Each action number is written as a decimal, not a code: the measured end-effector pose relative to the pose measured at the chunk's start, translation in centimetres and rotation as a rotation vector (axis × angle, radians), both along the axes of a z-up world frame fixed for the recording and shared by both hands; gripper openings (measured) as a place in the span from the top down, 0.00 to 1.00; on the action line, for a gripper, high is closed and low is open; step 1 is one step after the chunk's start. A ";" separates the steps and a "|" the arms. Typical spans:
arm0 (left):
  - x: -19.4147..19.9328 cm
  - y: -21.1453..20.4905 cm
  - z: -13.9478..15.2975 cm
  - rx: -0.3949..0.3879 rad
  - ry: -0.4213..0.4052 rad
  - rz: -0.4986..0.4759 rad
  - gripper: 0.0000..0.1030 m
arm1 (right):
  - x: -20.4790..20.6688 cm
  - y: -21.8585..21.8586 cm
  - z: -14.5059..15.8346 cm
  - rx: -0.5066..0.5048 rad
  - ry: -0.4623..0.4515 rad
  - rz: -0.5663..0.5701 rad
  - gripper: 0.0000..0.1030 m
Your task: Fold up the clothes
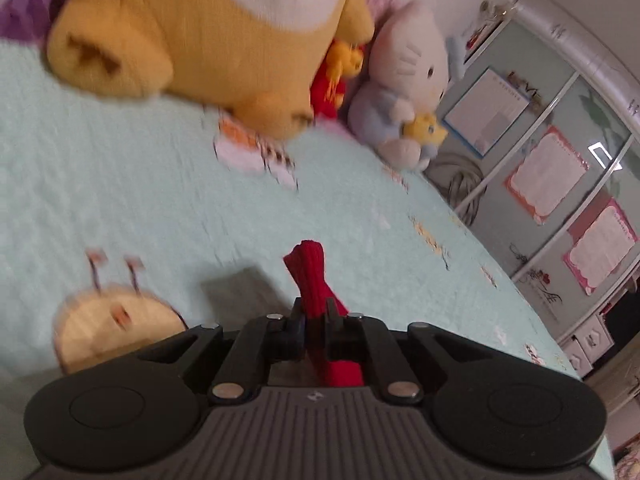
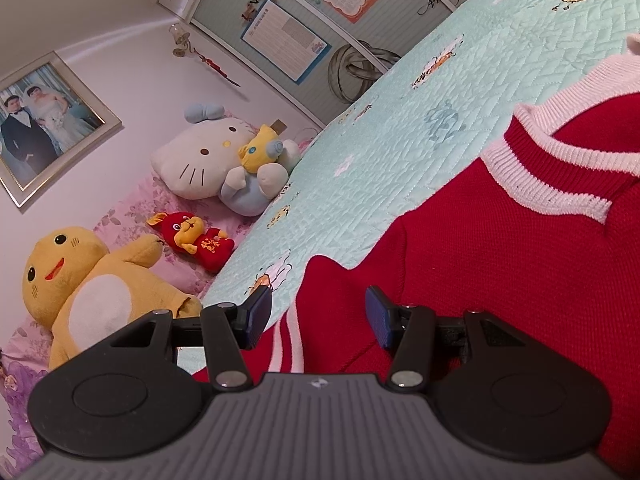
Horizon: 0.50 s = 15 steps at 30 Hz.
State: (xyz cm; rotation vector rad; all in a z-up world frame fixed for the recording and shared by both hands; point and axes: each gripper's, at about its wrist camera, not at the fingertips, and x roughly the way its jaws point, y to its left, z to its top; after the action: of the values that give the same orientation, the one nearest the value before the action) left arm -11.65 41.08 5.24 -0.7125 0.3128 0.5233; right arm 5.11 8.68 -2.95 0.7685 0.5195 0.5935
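The left gripper (image 1: 314, 312) is pinching a thin bunch of the red sweater (image 2: 500, 272); it may be slipping free when pulled. The right gripper (image 2: 318, 316) is hovering spread over the sleeve.

sweater (image 2: 520, 248) on bed (image 2: 400, 152), plush toys (image 2: 208, 160) behind

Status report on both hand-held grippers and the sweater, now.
Left hand-held gripper shut on red knit fabric. Right hand-held gripper open over the red sweater, not gripping. Plush toys at the bed's far end, clear of the work.
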 end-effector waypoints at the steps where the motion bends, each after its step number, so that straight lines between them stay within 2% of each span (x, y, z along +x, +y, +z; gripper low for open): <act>1: -0.4 0.2 -0.3 -0.002 0.006 0.004 0.94 | 0.0 -0.1 -0.1 0.006 0.000 0.000 0.49; 5: -3.5 -0.2 -1.2 -0.064 -0.032 0.048 0.94 | 0.1 -0.5 -0.5 0.056 0.002 -0.001 0.49; 7: -5.1 -1.1 -1.0 -0.028 -0.040 0.082 0.93 | 0.1 -0.4 -0.5 0.041 0.002 -0.003 0.50; 9: -4.7 -1.2 -1.7 0.014 0.019 0.067 0.93 | 0.1 -0.1 -0.3 0.019 0.002 -0.006 0.50; 12: -3.9 -0.3 -3.0 -0.015 0.052 0.083 0.89 | 0.2 0.2 -0.2 -0.015 0.006 -0.016 0.53; 15: -3.0 -1.0 -2.8 0.050 0.090 0.094 0.87 | 0.3 0.5 -0.1 -0.042 0.013 -0.022 0.55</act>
State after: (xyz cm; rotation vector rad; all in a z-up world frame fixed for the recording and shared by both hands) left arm -14.62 40.05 2.49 -0.6581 0.3500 0.6517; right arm 5.41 9.21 -3.02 0.7380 0.5329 0.5562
